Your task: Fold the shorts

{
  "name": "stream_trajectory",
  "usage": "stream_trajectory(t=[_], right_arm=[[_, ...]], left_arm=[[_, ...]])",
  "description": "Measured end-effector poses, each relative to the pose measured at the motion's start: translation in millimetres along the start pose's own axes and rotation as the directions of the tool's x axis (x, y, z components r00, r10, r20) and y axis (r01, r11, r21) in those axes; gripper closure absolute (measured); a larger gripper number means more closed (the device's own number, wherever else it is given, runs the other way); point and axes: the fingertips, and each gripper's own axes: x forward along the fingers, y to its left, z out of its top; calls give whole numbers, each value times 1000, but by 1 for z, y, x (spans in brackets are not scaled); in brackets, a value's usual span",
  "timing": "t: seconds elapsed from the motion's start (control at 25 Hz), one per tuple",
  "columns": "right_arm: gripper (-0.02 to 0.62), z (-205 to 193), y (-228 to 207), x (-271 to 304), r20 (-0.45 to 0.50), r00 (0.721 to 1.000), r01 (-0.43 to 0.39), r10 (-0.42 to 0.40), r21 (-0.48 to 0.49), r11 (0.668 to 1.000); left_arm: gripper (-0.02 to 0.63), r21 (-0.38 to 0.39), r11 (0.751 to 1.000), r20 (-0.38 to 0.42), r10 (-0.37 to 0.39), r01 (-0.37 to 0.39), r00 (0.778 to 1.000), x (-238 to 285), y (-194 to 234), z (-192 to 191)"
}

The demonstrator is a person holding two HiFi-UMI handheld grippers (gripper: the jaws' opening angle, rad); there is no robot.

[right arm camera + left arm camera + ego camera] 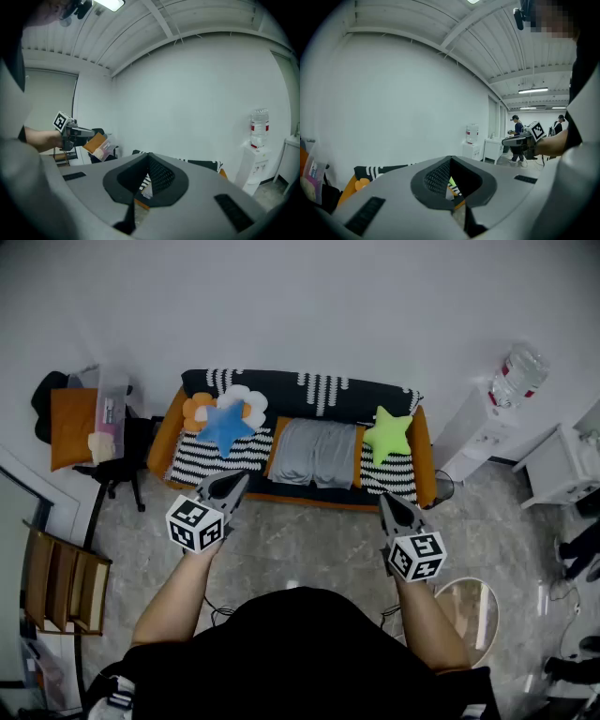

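Grey shorts [314,452] lie spread flat on the middle seat of an orange and black sofa [356,390]. My left gripper [242,478] hovers in the air in front of the sofa's left half, jaws shut, nothing in them. Level with it, my right gripper [384,498] points at the sofa's right half, also shut and empty. Both are well short of the shorts. In the left gripper view my own jaws [451,161] are pressed together, and the right gripper [520,140] shows off to the side. The right gripper view shows its shut jaws [149,155] and the left gripper [77,133].
A blue star cushion [225,425] and a flower cushion [246,401] lie left of the shorts, a green star cushion [387,434] right. A water dispenser [487,423] stands right of the sofa, a chair with an orange cushion [75,427] left, a wooden shelf [61,577] nearer.
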Motion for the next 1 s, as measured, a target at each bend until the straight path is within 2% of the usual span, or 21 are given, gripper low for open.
stream_trajectory(t=[0.24,0.52,1.0], right_arm=[[589,0,-28,-17,12,1000,9,-9,2,1000],[588,16,-60,-26,77,997,1,-3,24,1000],[588,9,-91,-25,53,999,12,-13,30,999]], left_arm=[[589,-1,1000,-1,21,-21,1000,8,-21,1],[589,1,999,-19,49,-49,999,27,-36,-1],[589,-7,996,-12,84,-84,996,38,-51,3]])
